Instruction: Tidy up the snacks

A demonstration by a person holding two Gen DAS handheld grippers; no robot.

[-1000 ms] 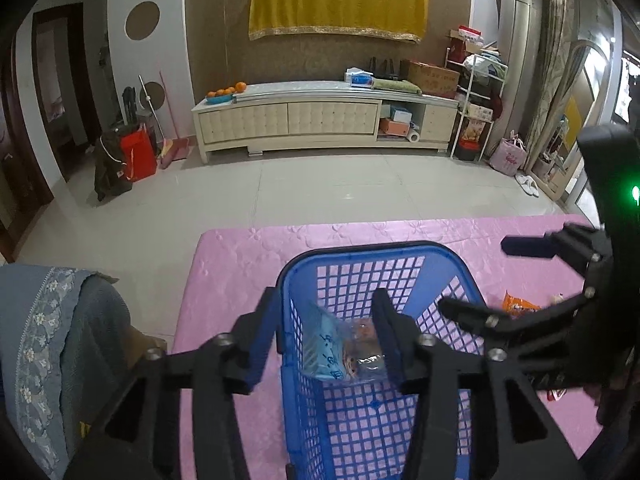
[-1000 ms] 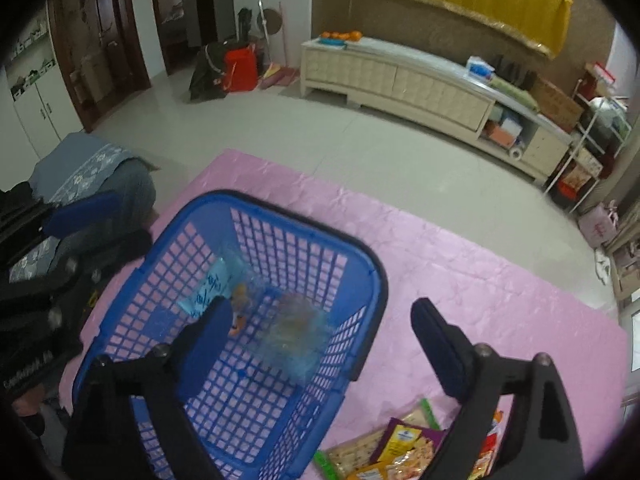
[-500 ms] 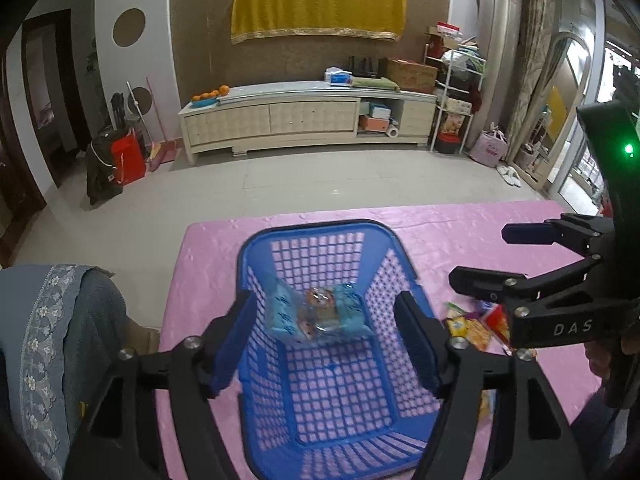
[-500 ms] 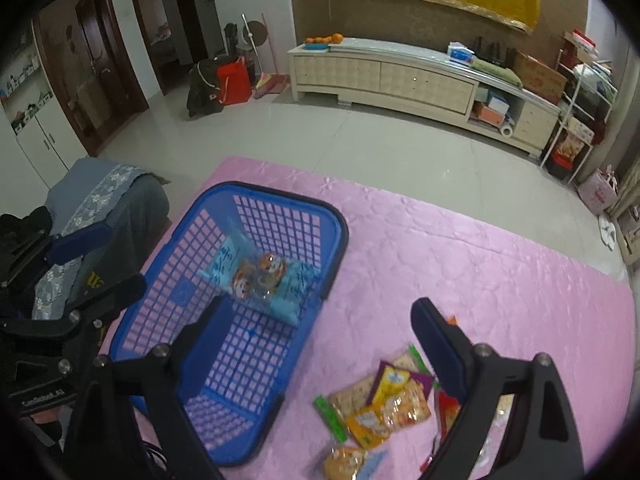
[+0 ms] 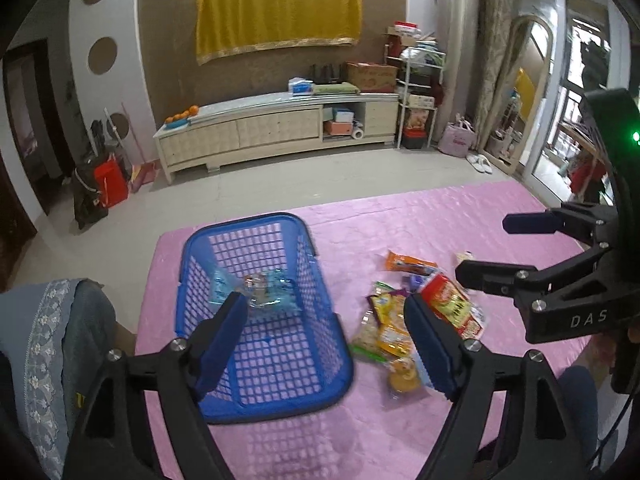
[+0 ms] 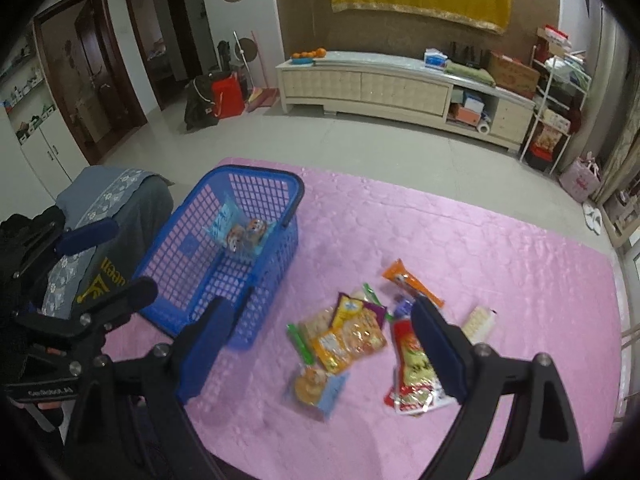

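Since a second ago both grippers pulled back from basket [image 5: 256,304], packet dropped inside | left gripper [image 5: 326,338] empty, jaws opening | basket holds blue packet [image 6: 240,230] | snack pile [image 6: 360,332] right of basket on pink cloth [image 6: 500,264] | right gripper [image 6: 320,344] wide apart, empty

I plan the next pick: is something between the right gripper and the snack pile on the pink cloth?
Nothing visible blocks it. The right gripper, jaws open and empty, hangs over the snack pile, which lies uncovered on the pink cloth. The blue basket stands to one side.
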